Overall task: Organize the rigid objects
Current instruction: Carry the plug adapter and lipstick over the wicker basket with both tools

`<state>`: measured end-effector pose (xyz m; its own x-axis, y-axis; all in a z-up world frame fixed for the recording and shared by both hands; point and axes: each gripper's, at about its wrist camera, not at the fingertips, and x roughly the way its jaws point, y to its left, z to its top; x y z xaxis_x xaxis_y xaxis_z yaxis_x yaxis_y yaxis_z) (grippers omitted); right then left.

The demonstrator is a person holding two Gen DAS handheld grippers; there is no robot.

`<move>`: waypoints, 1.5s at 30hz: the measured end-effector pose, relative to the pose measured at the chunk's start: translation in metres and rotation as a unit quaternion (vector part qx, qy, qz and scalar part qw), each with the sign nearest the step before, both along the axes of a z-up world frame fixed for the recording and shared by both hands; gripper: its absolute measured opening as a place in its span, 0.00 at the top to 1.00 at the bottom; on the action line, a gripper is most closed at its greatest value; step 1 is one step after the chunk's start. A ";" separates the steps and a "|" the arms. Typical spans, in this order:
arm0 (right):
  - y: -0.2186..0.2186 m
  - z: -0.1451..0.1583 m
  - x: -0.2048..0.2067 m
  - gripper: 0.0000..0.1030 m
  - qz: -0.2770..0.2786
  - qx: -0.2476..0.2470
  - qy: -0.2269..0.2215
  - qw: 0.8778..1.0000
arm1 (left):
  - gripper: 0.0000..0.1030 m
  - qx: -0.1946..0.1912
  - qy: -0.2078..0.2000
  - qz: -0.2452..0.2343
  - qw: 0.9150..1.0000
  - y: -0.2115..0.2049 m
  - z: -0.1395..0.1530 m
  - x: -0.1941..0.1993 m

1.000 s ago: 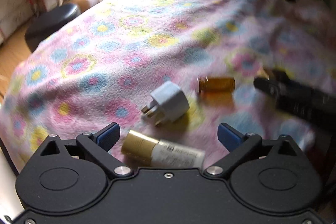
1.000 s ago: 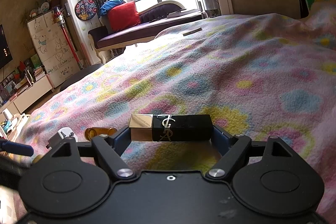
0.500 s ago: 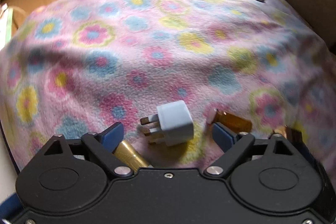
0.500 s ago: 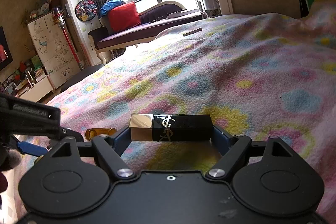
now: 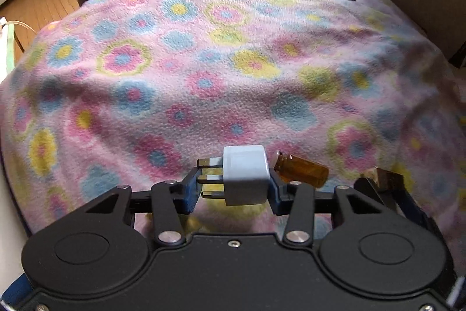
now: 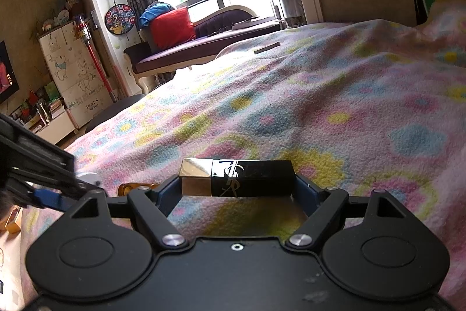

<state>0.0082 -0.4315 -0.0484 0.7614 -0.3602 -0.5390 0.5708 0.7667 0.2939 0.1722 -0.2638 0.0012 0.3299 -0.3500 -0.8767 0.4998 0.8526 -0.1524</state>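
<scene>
Amber vial (image 5: 303, 171) beside white plug (image 5: 246, 174)

Right gripper (image 6: 237, 187) low in the frame, clamped end to end on a black-and-gold lipstick case (image 6: 236, 177) lying crosswise between the blue pads (image 6: 305, 194), gold end toward the left. Underneath and beyond, a pink fleece blanket (image 6: 335, 107) with blue and yellow flowers. At the left edge, the left gripper (image 6: 84, 182) reaching in, with a white object only partly visible at its tip. Just beside it, an amber bottle (image 6: 131, 188) lying on the blanket. Farther back, a flat wooden piece (image 6: 266, 47) on the blanket, a red cushion (image 6: 171, 26) on a purple chaise (image 6: 204, 44), a dartboard (image 6: 120, 18) by the window.
</scene>
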 end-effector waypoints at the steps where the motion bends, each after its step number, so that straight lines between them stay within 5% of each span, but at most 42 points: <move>1: 0.000 0.000 -0.001 0.21 0.000 0.001 -0.002 1.000 | 0.56 -0.001 -0.003 0.000 1.000 0.004 0.005 -0.003; 13: 0.003 -0.004 -0.007 0.21 -0.006 -0.002 -0.016 1.000 | 0.56 0.063 -0.044 0.024 0.997 0.091 0.045 -0.068; 19: 0.007 -0.003 -0.006 0.21 -0.008 -0.009 -0.008 1.000 | 0.56 0.072 -0.004 0.074 0.995 0.148 0.041 -0.090; 27: 0.012 0.001 0.010 0.20 -0.009 -0.026 0.030 0.999 | 0.56 0.061 0.023 0.137 0.988 0.200 0.040 -0.106; 35: 0.022 0.008 0.033 0.21 -0.002 -0.068 0.106 0.992 | 0.56 0.058 -0.005 0.140 0.988 0.228 0.052 -0.137; 40: 0.044 0.042 0.023 0.21 0.006 -0.110 0.133 0.985 | 0.56 0.049 -0.003 0.146 0.988 0.250 0.052 -0.147; 45: 0.098 0.094 -0.004 0.21 0.091 -0.112 0.128 0.981 | 0.56 0.043 -0.003 0.151 0.988 0.263 0.053 -0.150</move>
<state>0.0045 -0.3334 0.0457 0.6734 -0.3625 -0.6443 0.4523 0.8914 -0.0288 0.0222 -0.0007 0.0543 0.4125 -0.1600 -0.8968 0.2222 0.9724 -0.0713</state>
